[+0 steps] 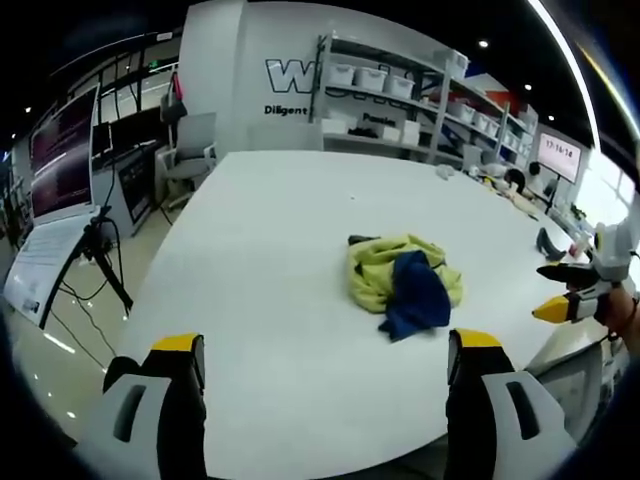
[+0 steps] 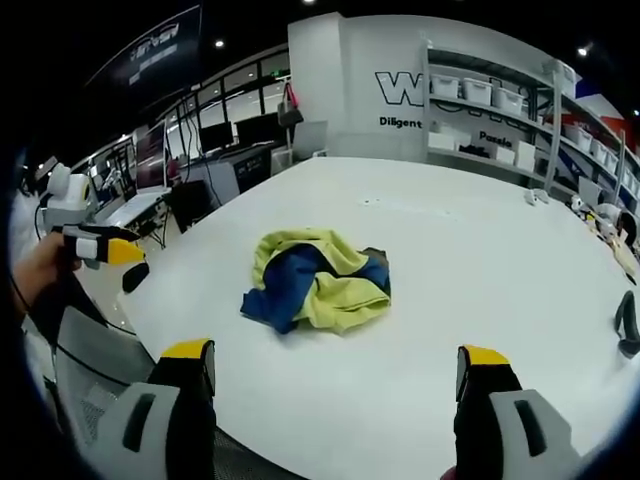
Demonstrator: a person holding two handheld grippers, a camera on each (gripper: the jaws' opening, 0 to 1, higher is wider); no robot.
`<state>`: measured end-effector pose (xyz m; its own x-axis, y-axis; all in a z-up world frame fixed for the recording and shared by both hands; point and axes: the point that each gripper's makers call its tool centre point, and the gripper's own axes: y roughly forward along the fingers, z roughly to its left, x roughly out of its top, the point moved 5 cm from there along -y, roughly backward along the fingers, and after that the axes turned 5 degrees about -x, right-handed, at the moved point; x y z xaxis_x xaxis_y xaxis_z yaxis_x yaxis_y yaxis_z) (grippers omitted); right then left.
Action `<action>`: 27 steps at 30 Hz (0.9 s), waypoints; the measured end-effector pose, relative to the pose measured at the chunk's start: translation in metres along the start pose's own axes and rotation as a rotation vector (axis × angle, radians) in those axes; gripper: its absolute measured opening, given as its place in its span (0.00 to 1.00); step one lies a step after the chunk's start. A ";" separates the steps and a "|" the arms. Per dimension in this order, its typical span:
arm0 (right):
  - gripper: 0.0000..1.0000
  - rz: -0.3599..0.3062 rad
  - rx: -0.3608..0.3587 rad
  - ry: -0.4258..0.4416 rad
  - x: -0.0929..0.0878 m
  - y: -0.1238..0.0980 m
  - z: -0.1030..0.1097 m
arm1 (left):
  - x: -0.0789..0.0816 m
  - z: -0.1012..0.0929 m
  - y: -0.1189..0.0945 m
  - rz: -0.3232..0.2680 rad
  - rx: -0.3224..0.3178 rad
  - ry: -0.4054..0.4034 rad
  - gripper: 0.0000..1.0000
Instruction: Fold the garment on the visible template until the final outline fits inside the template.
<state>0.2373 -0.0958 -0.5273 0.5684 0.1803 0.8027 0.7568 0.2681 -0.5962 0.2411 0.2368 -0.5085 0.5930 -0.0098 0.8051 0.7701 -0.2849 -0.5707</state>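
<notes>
Both tools, left (image 1: 326, 352) and right (image 2: 337, 362), jaws wide apart, empty, short of the crumpled garment (image 1: 404, 283) on the white table (image 1: 270, 230).

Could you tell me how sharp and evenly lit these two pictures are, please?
Left gripper view: fisheye bends the white table edge; crumpled garment sharp, ceiling light strip glares. Right gripper view: garment crisp with soft shadow beneath; shelves curve, slightly soft.

One crumpled garment (image 1: 404, 283) is seen on the single white counter (image 1: 260, 250). Two grippers are counted, the left gripper (image 1: 328, 352) and the right gripper (image 2: 338, 362), each with two yellow-tipped jaws set wide apart. Beyond the counter, one shelving unit (image 1: 395, 95) with several white bins is seen.
</notes>
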 end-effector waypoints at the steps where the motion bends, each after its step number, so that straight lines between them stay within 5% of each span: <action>1: 0.99 0.001 0.000 0.000 0.000 0.000 0.000 | 0.000 0.000 0.000 0.003 0.001 -0.001 0.96; 27: 0.98 0.001 0.023 -0.002 0.007 0.007 0.006 | 0.002 0.003 0.009 0.018 -0.003 -0.007 0.94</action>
<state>0.2449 -0.0868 -0.5262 0.5684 0.1827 0.8022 0.7487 0.2895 -0.5964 0.2501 0.2369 -0.5122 0.6083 -0.0078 0.7937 0.7587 -0.2878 -0.5844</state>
